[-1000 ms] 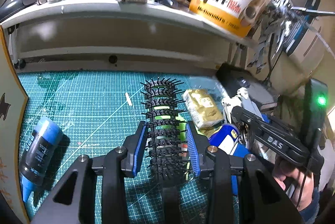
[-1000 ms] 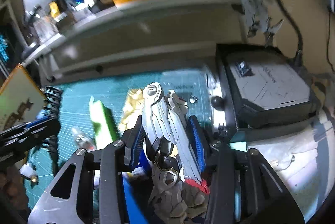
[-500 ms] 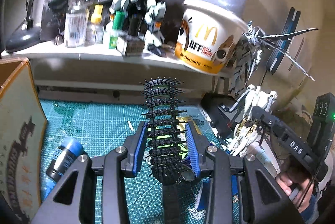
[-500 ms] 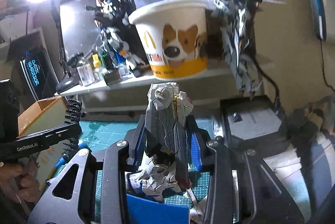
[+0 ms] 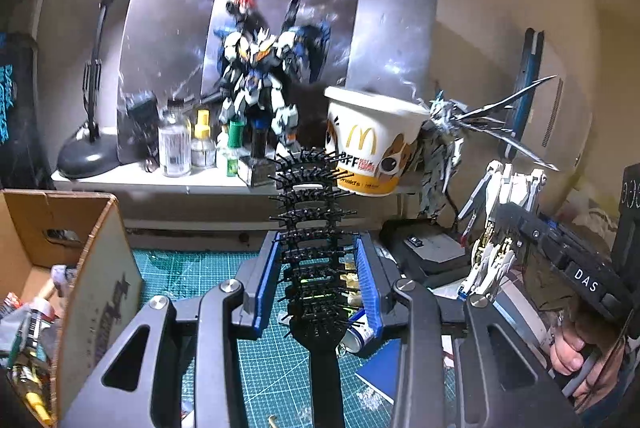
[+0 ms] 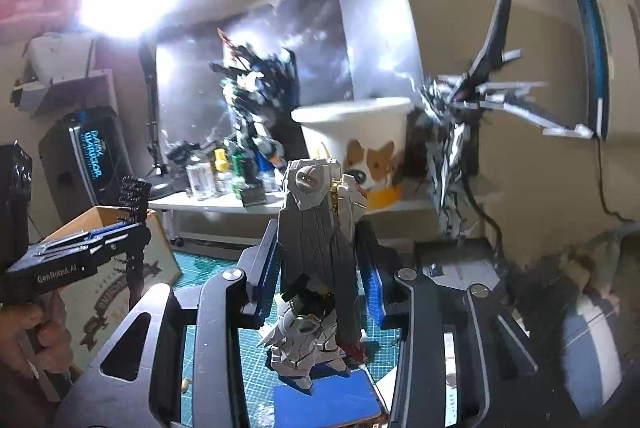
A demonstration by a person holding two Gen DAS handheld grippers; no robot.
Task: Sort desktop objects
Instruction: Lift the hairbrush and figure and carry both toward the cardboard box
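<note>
I have both tools loaded and lifted clear of the green cutting mat (image 5: 192,268); my left gripper (image 5: 316,282) has its blue pads closed against the sides of the black vent hairbrush (image 5: 310,228), bristled head pointing up and away, handle running back between the fingers; my right gripper (image 6: 316,280) is closed on the grey-and-white robot model (image 6: 316,248), which stands upright between the pads with its shield-like back toward the camera; so I judge this the carry stage of the sort, with each item picked and neither yet put away; the open cardboard box (image 5: 60,228) sits just left of the brush, already holding odds and ends, and looks the likely home for it, though I cannot be sure; the white shelf (image 5: 160,177) at the back carries a standing blue-and-white robot figure (image 5: 256,91), small bottles and a McDonald's paper bucket (image 5: 370,151), which suggests the model belongs there; next I need to swing the brush left over the box rim before opening, and bring the model to a free patch of shelf, keeping it vertical and clear of the winged figure (image 6: 456,131) beside the bucket, whose thin spikes could snag.
</note>
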